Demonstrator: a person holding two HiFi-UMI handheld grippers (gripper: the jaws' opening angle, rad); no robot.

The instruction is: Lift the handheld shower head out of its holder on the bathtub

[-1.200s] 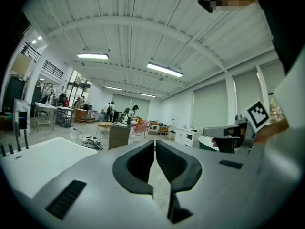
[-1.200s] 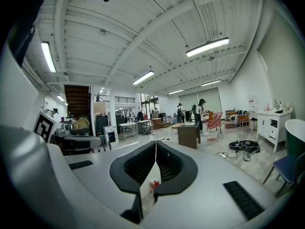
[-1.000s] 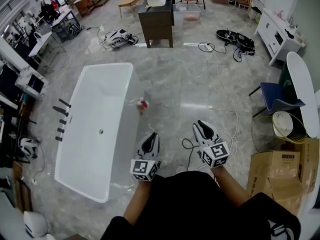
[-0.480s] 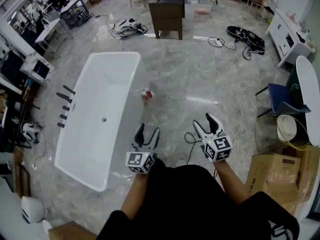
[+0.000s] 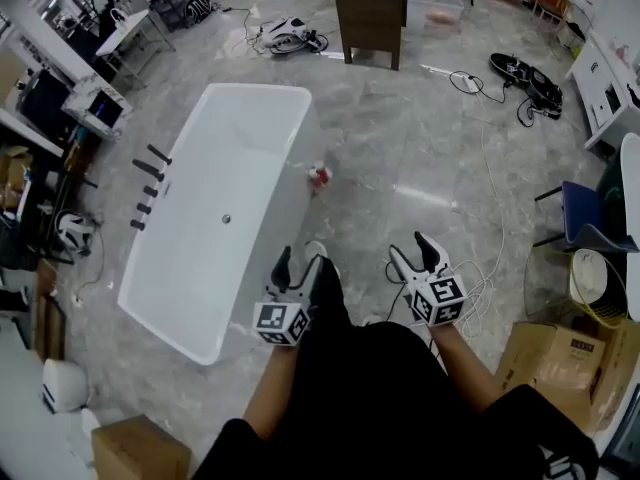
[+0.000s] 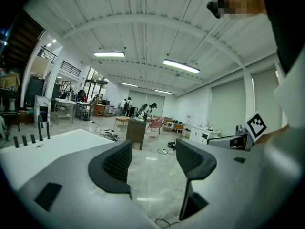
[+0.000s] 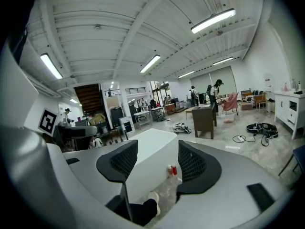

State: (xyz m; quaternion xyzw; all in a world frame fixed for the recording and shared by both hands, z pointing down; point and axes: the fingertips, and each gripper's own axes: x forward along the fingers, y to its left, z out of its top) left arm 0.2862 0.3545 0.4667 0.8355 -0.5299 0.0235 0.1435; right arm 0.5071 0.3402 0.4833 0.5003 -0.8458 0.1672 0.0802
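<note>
White bathtub point(image 5: 230, 158) on a grey stone-look floor, head view; it lies at about ten o'clock from my left claw point(image 5: 298, 265). Along its far long rim, at nine o'clock from the drain, stands a row of black fittings point(image 5: 148, 188). The handheld shower head should be among them, seated in its holder, though from here I cannot tell which post it is. My right claw point(image 5: 413, 250) sits at three o'clock of the left one, both held low before my body.

Change over the last second: both claws, then pinched together, now stand wide apart with nothing between the pads. Each claw's own view shows only floor and tub through the gap. The tub has also drawn nearer in the head view, and my leg point(image 5: 330, 288) now shows beside the left claw.

Reading: I judge this the approach, with the claws readied for the grasp. The fittings are well apart from both claws, across the tub, so I must close that gap first. A small red-and-white bottle point(image 5: 319, 175) stands on the floor just beside the tub's near wall, at twelve o'clock from my left claw; I should step clear of it.
</note>
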